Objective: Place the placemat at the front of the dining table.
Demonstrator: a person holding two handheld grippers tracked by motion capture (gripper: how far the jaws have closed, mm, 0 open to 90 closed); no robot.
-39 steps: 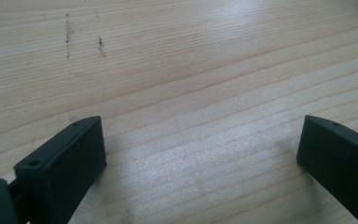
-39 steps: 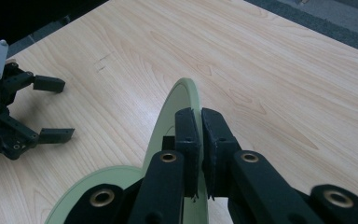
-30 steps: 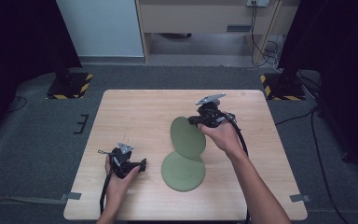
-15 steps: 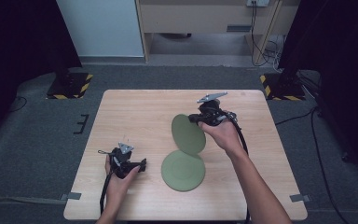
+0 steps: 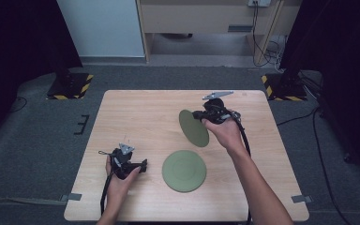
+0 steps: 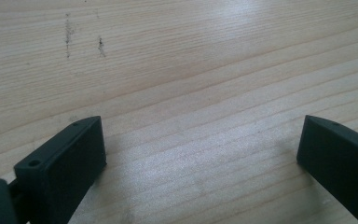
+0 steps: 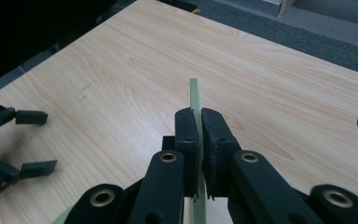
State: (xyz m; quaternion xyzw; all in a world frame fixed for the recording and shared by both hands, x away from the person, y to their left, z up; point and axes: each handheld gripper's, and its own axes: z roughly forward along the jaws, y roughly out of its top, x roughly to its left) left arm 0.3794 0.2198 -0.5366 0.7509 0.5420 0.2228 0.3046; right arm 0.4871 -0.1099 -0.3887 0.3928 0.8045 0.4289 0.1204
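My right gripper's [image 5: 198, 115] fingers [image 7: 188, 135] are clamped on the rim of 1 green plate [image 5: 193, 128], holding it on edge above the table [image 5: 136, 112], tilted, with its thin edge standing up between the pads in the right gripper view. My left gripper [image 5: 143, 165] rests on the table near the front left, fingers [image 6: 67, 158] spread wide with bare wood between them. A 2nd plate [image 5: 184, 170] lies flat between the 2 hands, just below the held one.
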